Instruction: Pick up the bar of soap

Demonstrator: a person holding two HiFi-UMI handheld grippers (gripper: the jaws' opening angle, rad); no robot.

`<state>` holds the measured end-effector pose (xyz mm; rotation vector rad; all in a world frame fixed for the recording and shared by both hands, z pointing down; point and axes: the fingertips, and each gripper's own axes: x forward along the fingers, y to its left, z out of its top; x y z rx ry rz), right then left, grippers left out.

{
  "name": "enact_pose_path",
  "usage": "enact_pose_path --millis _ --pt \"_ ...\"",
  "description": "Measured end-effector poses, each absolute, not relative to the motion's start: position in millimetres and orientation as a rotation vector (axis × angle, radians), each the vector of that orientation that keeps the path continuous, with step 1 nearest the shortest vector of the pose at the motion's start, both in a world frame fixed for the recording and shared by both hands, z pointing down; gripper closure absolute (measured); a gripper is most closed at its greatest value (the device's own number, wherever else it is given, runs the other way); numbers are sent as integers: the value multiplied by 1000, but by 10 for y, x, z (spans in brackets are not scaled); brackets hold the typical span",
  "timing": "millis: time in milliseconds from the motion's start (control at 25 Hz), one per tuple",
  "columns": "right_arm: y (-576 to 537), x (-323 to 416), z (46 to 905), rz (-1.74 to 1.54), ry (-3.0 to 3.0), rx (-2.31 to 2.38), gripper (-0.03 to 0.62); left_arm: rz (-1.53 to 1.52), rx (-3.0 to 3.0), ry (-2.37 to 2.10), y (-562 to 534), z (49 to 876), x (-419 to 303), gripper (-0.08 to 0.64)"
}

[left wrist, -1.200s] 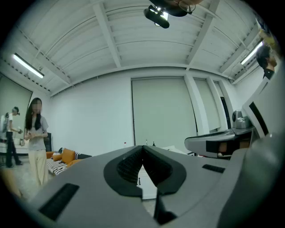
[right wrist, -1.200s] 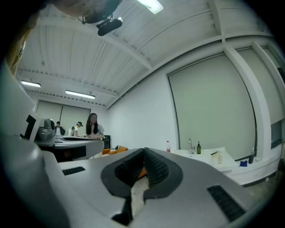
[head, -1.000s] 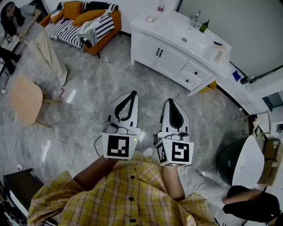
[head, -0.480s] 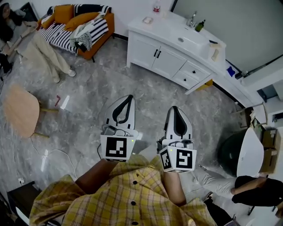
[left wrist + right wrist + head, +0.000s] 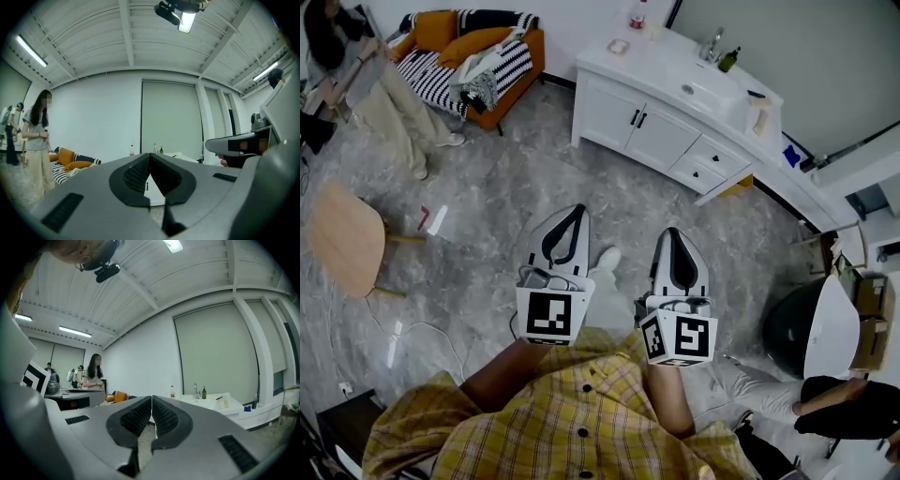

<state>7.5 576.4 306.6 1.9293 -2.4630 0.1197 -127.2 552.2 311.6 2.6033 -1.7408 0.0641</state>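
Grey marbled floor (image 5: 487,197) filled most of the head view, with a white vanity (image 5: 647,122) standing against the far wall. Its counter carried a basin (image 5: 703,89), a tap (image 5: 711,45), a green bottle (image 5: 729,58) and a red-capped bottle (image 5: 637,14). The bar of soap (image 5: 619,45), as far as I could judge, was the small pale item at the counter's left end, near the red-capped bottle; it was too small to confirm. It lay well apart from both grippers. An orange sofa (image 5: 478,47) with striped cushions stood at upper left, a bystander (image 5: 384,84) just beside it, and a wooden chair (image 5: 342,239) at the left edge. I noted the left gripper (image 5: 578,210) and the right gripper (image 5: 672,232) held side by side, above the floor and in front of the yellow plaid shirt (image 5: 581,422), both pointing toward the vanity. In the left gripper view the left gripper's ribbed pads (image 5: 136,173) met at the tips, clenched with nothing between them. In the right gripper view the right gripper's pads (image 5: 138,417) were likewise pressed together at the tips and empty, with the vanity visible beyond them.
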Motion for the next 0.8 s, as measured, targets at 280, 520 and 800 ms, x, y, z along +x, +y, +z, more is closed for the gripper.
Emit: enact_pose_path --millis 280,520,800 --pt "5297 36 3097 146 -2485 1934 572 115 2625 -1752 5108 3103 -1280 549" --pt "4634 112 3165 167 -2493 1926 571 81 2640 -1771 4437 3095 -1188 549" --pt "3636 250 3157 178 -2516 1888 571 168 2609 -1776 3459 3136 -1027 549"
